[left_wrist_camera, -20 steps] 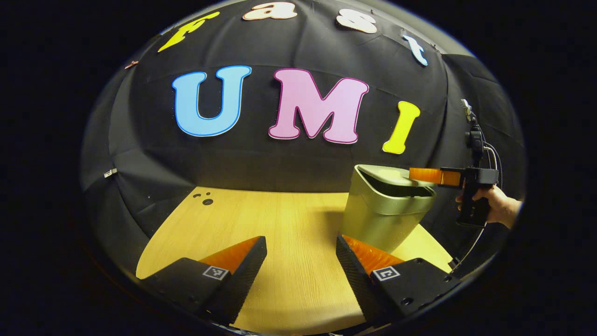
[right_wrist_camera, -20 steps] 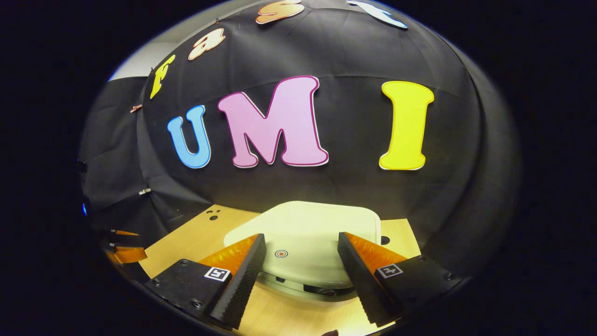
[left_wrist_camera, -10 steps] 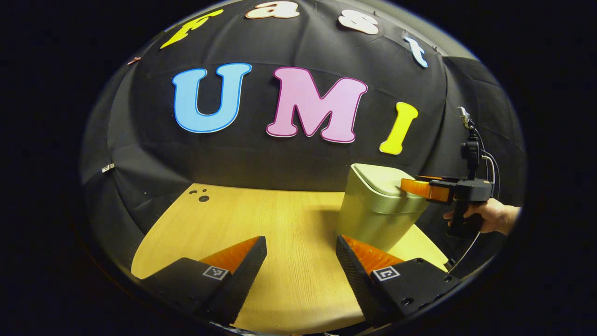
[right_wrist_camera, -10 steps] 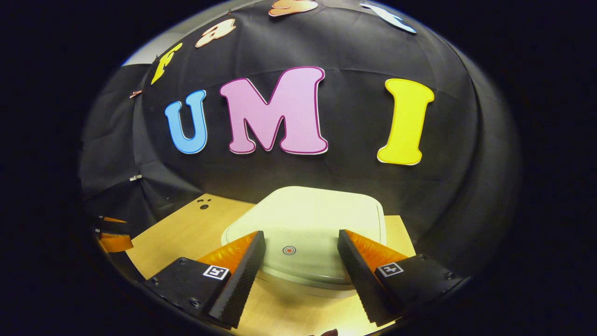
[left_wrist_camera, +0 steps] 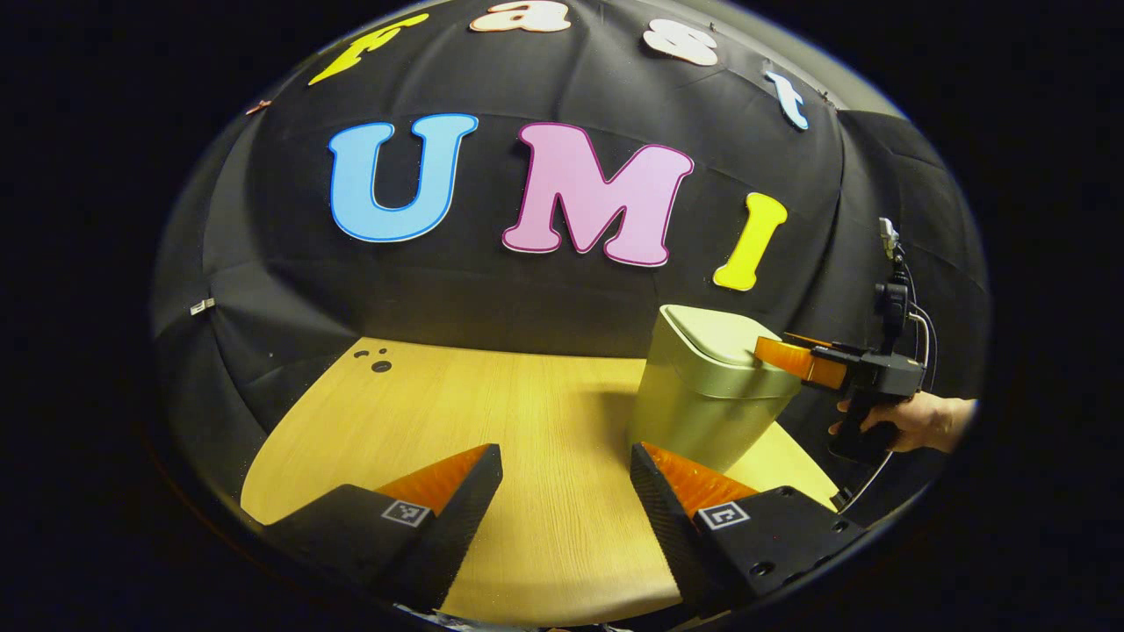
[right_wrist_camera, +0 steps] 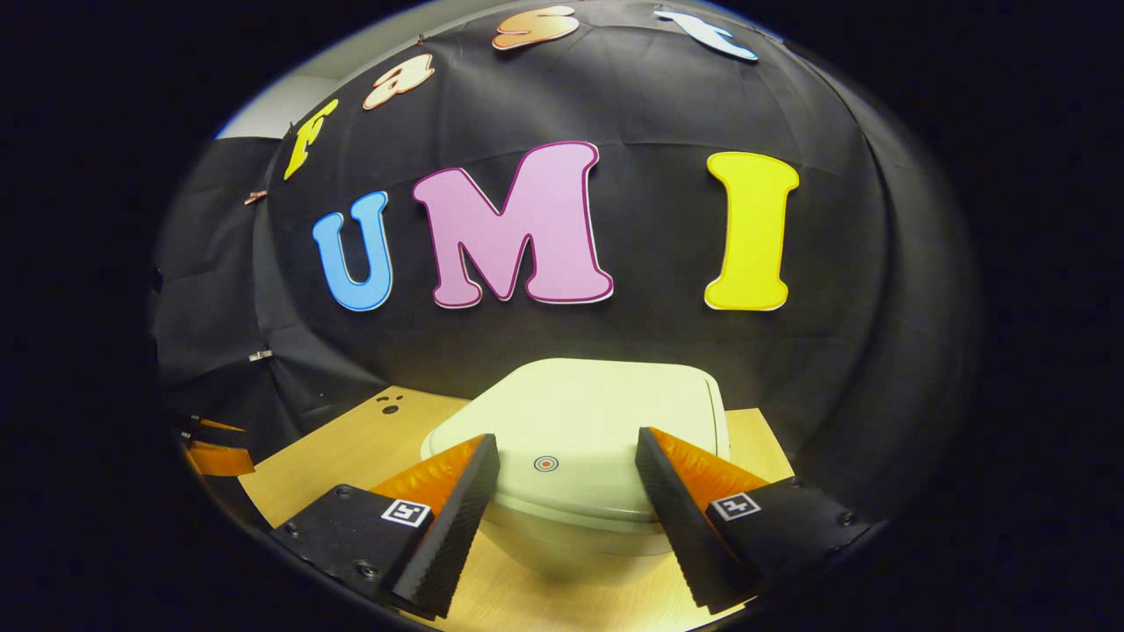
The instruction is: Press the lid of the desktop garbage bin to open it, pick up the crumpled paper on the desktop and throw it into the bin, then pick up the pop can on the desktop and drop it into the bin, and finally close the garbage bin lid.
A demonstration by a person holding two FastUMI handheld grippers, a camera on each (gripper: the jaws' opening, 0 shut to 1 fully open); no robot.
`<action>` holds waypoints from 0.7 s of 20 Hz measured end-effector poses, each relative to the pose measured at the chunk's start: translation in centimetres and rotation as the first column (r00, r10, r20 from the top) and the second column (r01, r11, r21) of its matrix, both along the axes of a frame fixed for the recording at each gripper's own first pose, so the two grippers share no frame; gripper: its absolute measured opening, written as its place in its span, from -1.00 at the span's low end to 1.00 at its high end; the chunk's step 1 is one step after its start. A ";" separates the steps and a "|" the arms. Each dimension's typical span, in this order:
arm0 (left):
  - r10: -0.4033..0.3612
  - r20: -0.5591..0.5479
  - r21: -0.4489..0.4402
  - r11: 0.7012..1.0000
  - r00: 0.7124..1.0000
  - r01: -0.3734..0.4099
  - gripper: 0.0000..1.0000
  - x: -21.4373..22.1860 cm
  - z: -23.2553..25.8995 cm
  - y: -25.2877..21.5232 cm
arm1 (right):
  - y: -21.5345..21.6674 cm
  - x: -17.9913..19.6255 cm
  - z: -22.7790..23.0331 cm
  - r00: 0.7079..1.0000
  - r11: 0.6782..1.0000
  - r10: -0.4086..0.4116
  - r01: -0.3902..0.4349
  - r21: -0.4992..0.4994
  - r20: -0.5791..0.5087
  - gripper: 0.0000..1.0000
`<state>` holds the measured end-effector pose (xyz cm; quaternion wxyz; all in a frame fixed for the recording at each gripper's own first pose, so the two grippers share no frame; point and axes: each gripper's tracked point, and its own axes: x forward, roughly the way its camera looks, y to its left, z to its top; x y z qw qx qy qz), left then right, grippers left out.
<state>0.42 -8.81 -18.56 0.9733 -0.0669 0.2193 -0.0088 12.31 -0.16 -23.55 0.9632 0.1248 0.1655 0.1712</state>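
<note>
bin stood at the three o'clock side of the wooden table in the left gripper view, its lid sitting flat and closed. right gripper hung over the lid's near edge, fingers spread wide with nothing between them, the lid's small round mark at twelve o'clock from the gap. a hand held that tool at the bin's three o'clock. left gripper hovered over bare tabletop, fingers wide apart and gripping nothing, bin at its two o'clock.
</note>
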 end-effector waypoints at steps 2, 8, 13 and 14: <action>-0.003 0.004 0.001 1.000 1.000 0.003 0.89 0.0 0.1 -0.2 | 0.0 -0.1 -0.3 1.000 0.999 0.019 -0.019 -0.027 0.000 1.00; -0.007 0.019 -0.006 1.000 1.000 0.007 0.89 -0.1 0.4 -0.5 | -0.2 0.1 1.2 0.998 0.999 0.042 -0.043 0.007 0.040 0.97; -0.007 0.018 -0.004 1.000 1.000 0.007 0.89 0.1 0.3 -0.8 | -0.7 -0.3 3.5 0.996 0.999 0.015 -0.019 0.043 0.093 0.96; -0.006 0.019 -0.003 1.000 1.000 0.006 0.90 0.3 0.3 -0.8 | -0.5 -0.7 3.9 0.994 0.999 0.021 -0.026 0.043 0.104 0.96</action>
